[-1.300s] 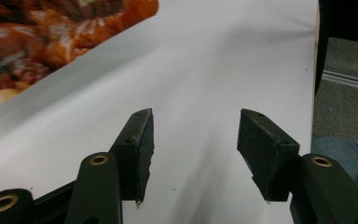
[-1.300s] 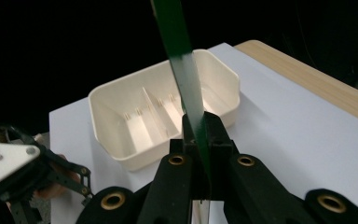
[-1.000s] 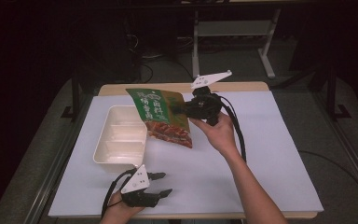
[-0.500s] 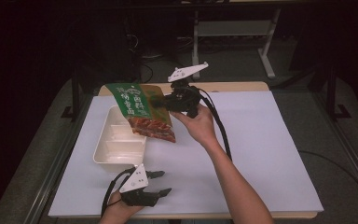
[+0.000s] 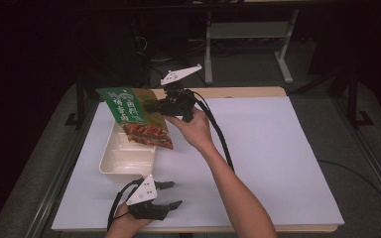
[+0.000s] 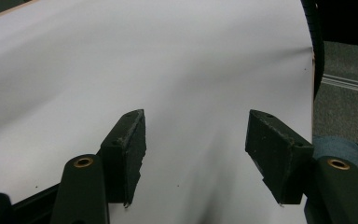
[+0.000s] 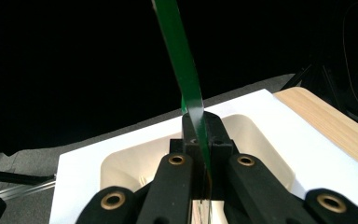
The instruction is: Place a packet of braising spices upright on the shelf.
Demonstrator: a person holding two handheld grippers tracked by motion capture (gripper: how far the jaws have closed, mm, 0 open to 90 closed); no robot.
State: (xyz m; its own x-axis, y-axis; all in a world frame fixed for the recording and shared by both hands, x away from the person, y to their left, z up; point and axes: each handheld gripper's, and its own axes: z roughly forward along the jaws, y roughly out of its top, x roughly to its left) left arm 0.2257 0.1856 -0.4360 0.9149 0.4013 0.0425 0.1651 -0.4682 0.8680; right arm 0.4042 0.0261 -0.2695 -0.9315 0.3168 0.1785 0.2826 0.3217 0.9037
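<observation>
A green snack bag (image 5: 134, 116) with a red picture on its lower part hangs tilted over the cream two-compartment tray (image 5: 124, 158). My right gripper (image 5: 155, 106) is shut on the bag's right edge, held up by a hand. In the right gripper view the bag (image 7: 177, 60) runs edge-on up from the shut jaws (image 7: 200, 140), with the tray (image 7: 130, 168) below. My left gripper (image 5: 174, 194) rests low at the table's near edge, in front of the tray. Its jaws have just been opening and stand apart (image 6: 196, 135) over bare white sheet, nothing between them.
A white sheet (image 5: 278, 148) covers the table, with a wooden strip (image 5: 243, 92) showing along the far edge. The right gripper's black cable (image 5: 218, 134) trails along the forearm. A grey metal stand (image 5: 248, 29) is on the dark floor behind the table.
The right gripper has carried the bag leftward, from beside the tray's far right corner to over the tray. The left hand has stayed in place.
</observation>
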